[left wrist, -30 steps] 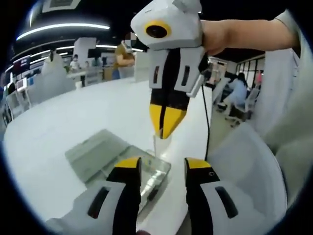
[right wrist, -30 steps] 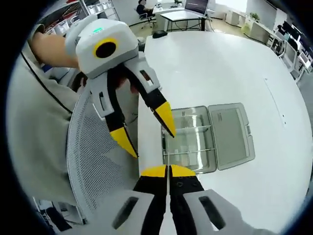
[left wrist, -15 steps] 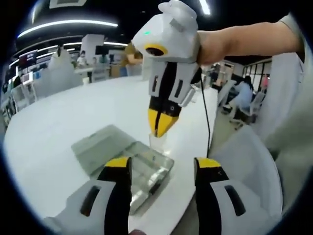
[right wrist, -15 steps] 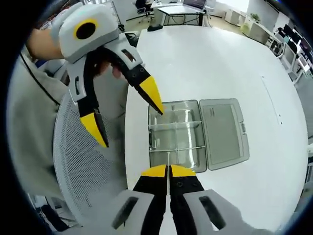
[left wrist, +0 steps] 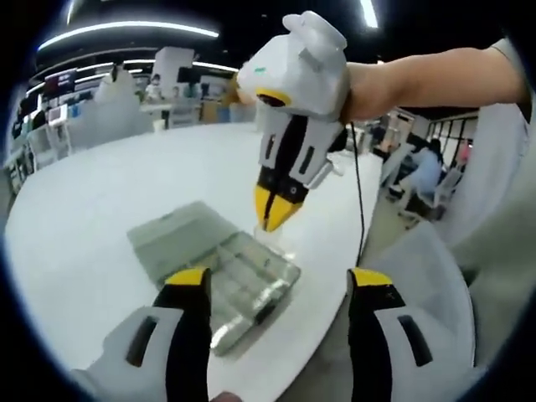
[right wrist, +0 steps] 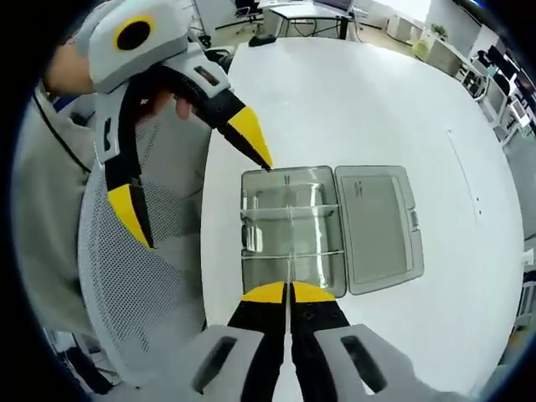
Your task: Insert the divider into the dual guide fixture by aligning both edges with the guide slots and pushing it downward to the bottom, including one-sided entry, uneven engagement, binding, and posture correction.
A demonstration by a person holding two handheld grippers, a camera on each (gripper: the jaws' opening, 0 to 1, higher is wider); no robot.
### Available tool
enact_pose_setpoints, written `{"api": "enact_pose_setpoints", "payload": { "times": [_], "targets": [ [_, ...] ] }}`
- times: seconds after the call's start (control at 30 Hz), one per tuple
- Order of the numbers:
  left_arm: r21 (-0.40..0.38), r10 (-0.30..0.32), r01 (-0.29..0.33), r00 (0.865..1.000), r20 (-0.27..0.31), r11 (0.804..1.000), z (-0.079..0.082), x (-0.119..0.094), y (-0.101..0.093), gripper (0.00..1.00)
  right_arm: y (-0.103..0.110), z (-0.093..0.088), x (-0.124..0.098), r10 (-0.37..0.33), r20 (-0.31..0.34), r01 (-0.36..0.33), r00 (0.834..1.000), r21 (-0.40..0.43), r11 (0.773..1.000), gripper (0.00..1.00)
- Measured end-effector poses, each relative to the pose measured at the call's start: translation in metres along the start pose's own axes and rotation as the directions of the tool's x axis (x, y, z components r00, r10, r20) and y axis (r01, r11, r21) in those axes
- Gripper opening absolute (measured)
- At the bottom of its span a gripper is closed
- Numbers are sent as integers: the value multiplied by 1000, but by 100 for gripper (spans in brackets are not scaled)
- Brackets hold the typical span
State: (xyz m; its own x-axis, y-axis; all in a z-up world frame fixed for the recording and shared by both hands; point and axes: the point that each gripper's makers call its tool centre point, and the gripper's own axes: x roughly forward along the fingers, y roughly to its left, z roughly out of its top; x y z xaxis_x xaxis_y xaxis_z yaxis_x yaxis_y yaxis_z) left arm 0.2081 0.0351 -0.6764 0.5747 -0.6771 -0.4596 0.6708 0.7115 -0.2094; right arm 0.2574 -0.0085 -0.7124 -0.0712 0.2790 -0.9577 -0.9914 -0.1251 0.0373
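A clear plastic compartment box (right wrist: 246, 219) lies open near the white table's edge, its lid (right wrist: 378, 226) folded flat beside it. My right gripper (right wrist: 289, 292) is shut on a thin clear divider (right wrist: 289, 251), seen edge-on above the box's middle. In the left gripper view the right gripper (left wrist: 272, 214) points down over the box (left wrist: 251, 276), with the divider (left wrist: 266, 238) just visible under its tips. My left gripper (left wrist: 278, 283) stands wide open with nothing between its jaws. In the right gripper view the left gripper (right wrist: 194, 186) hovers open by the box's near corner.
The box sits close to the rounded edge of the white table (right wrist: 352, 100). A grey mesh chair (right wrist: 142, 285) stands just off that edge, beside the person's sleeve (right wrist: 50, 209). Desks and people (left wrist: 151, 92) show far behind.
My left gripper's jaws have spread wider and it has drawn back from the box. The right gripper with the divider now sits more squarely over the box's middle.
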Motion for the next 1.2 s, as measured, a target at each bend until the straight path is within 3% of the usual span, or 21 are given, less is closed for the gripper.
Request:
{"api": "enact_pose_setpoints", "payload": {
  "times": [0.63,1.2],
  "targets": [
    [-76,38,-40,999,-24,996,-14,-2,3,83,-4,-1,13,-13,-14,12,1000,-23,1000,0],
    [-105,45,-47,999,-24,993,-18,-5,6,83,-5,7,20,-13,4,14,1000,-24,1000,0]
  ]
}}
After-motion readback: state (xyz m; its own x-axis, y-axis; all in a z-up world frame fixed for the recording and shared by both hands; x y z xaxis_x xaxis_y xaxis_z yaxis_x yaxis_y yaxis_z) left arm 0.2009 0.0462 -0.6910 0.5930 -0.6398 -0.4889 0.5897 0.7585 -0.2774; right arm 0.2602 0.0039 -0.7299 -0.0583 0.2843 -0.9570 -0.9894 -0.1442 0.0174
